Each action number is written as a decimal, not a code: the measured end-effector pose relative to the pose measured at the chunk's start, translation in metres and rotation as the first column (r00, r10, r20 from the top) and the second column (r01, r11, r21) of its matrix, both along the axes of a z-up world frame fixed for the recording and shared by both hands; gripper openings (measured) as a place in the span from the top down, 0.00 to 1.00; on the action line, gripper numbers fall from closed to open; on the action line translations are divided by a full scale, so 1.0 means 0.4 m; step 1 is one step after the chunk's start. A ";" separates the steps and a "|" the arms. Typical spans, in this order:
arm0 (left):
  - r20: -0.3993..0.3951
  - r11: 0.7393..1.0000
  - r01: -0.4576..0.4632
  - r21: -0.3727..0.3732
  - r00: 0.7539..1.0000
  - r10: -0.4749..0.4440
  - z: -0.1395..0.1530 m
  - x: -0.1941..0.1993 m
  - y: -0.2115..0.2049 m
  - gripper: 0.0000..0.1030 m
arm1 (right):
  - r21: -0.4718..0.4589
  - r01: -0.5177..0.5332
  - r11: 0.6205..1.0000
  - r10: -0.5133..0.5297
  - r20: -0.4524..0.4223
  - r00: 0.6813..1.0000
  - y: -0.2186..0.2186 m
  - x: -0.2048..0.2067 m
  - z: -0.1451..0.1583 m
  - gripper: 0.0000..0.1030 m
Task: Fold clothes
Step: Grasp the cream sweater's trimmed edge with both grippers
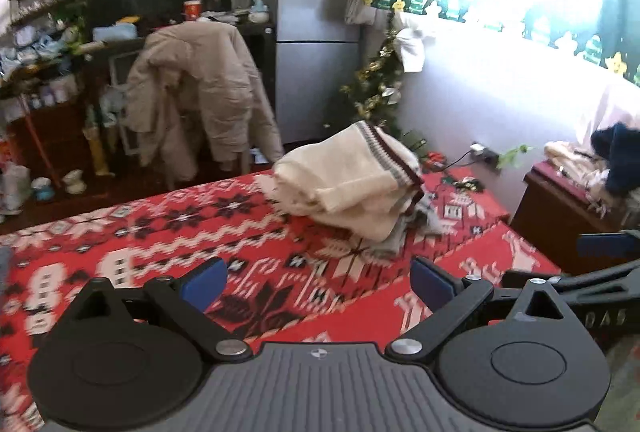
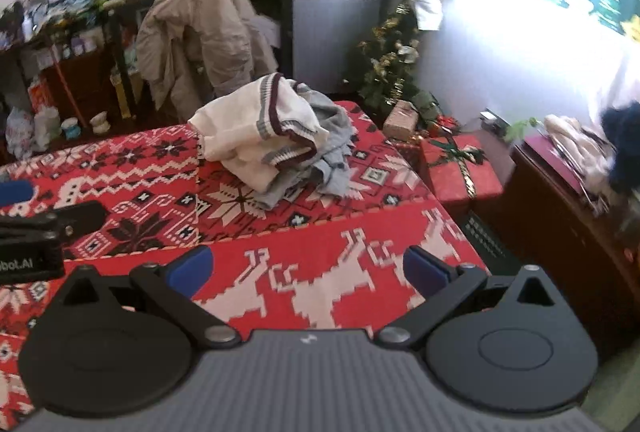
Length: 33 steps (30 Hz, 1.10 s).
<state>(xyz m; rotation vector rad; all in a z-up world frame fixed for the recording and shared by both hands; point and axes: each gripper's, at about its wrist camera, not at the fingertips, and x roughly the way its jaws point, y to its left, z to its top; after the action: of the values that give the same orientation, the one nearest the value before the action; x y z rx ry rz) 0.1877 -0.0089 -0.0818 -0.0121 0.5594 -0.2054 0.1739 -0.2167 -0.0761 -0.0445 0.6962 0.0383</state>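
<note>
Broadly, a tabletop covered in a red, white and black patterned woven cloth fills the lower half of both wrist views. Behind it, at about 12 o'clock in the left wrist view, stands a tall silver-grey refrigerator with magnets and pictures on its door, and at 11 o'clock a beige padded jacket hangs over a chair back. A red gift box tied with green and gold ribbon sits just beyond the cloth's far right corner in the right wrist view, at roughly 2 o'clock.

On the cloth lies the pile of clothes: a cream knitted sweater with maroon and grey striped trim rests loosely bundled on top of a crumpled pale grey garment. From the left wrist camera the pile sits at about 1 o'clock; from the right wrist camera it is nearer 11 o'clock (towards the cloth's far edge in both).

The left claw hangs above the cloth with its blue-padded fingers spread wide apart, holding nothing and well short of the pile. The right claw is likewise spread apart and empty, above the cloth's near right part.
</note>
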 end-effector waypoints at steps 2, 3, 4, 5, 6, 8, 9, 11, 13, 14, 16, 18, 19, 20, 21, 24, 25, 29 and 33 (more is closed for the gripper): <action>0.049 0.999 -0.009 -0.038 0.999 0.011 -0.016 0.030 0.001 0.04 | -0.007 -0.039 0.999 0.039 0.006 0.999 0.002 0.045 -0.014 0.01; 0.068 0.999 -0.005 -0.053 0.998 0.008 -0.024 0.047 0.002 0.04 | -0.005 -0.049 0.999 0.049 0.006 0.999 0.001 0.068 -0.021 0.01; 0.085 0.998 0.005 -0.067 0.996 0.001 -0.032 0.065 0.002 0.04 | -0.001 -0.057 0.998 0.057 0.006 0.998 0.002 0.090 -0.028 0.01; 0.092 0.997 0.009 -0.071 0.996 -0.003 -0.038 0.083 0.000 0.04 | 0.004 -0.063 0.998 0.063 0.008 0.998 0.002 0.113 -0.035 0.01; 0.088 0.998 0.006 -0.060 0.996 -0.001 -0.045 0.106 -0.006 0.04 | 0.007 -0.072 0.997 0.072 0.017 0.997 0.002 0.132 -0.042 0.01; 0.058 1.000 -0.003 -0.021 0.998 0.004 -0.060 0.153 -0.020 0.04 | 0.010 -0.097 0.995 0.097 0.044 0.994 0.002 0.168 -0.057 0.01; 0.037 1.000 -0.003 0.002 0.999 0.003 -0.071 0.177 -0.028 0.04 | 0.013 -0.109 0.994 0.108 0.058 0.992 0.001 0.185 -0.064 0.01; 0.003 0.999 0.011 0.046 1.000 -0.011 -0.095 0.218 -0.044 0.06 | 0.017 -0.112 0.994 0.111 0.075 0.991 -0.003 0.220 -0.081 0.01; -0.001 0.997 0.041 0.072 0.999 -0.041 -0.118 0.241 -0.057 0.14 | 0.015 -0.106 0.994 0.104 0.071 0.992 -0.008 0.259 -0.100 0.01; 0.001 0.995 0.059 0.079 0.998 -0.060 -0.126 0.249 -0.062 0.18 | 0.021 -0.106 0.994 0.104 0.073 0.992 -0.013 0.277 -0.110 0.01; 0.013 0.990 0.098 0.100 0.995 -0.099 -0.142 0.264 -0.072 0.19 | 0.033 -0.100 0.994 0.097 0.075 0.992 -0.025 0.309 -0.127 0.10; 0.042 0.984 0.122 0.127 0.991 -0.128 -0.155 0.275 -0.082 0.25 | 0.032 -0.094 0.995 0.091 0.079 0.993 -0.032 0.338 -0.144 0.20; 0.054 0.982 0.133 0.138 0.988 -0.141 -0.156 0.281 -0.087 0.25 | 0.030 -0.095 0.995 0.093 0.079 0.993 -0.034 0.352 -0.152 0.23; 0.062 0.978 0.148 0.150 0.985 -0.159 -0.158 0.288 -0.094 0.25 | 0.026 -0.101 0.995 0.099 0.076 0.992 -0.035 0.364 -0.161 0.26; 0.064 0.973 0.161 0.167 0.983 -0.173 -0.162 0.297 -0.103 0.25 | 0.023 -0.108 0.994 0.106 0.075 0.992 -0.035 0.375 -0.168 0.34; 0.072 0.956 0.187 0.228 0.975 -0.208 -0.175 0.322 -0.134 0.26 | 0.008 -0.126 0.992 0.125 0.074 0.989 -0.033 0.403 -0.186 0.46; 0.086 0.949 0.193 0.250 0.972 -0.220 -0.178 0.326 -0.144 0.28 | -0.002 -0.126 0.992 0.126 0.072 0.989 -0.031 0.411 -0.191 0.55; 0.138 0.947 0.190 0.261 0.963 -0.231 -0.170 0.340 -0.153 0.48 | 0.007 -0.118 0.993 0.117 0.064 0.991 -0.035 0.439 -0.210 0.76; 0.159 0.991 0.116 0.073 0.979 -0.127 -0.139 0.361 -0.103 0.79 | 0.037 -0.094 0.995 0.090 0.102 0.991 -0.050 0.452 -0.218 0.76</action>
<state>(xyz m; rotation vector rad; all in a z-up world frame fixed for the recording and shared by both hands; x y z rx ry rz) 0.3322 -0.0500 -0.1374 0.1003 0.4033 -0.3046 0.3545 -0.2368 -0.1633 -0.0379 0.5927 0.1382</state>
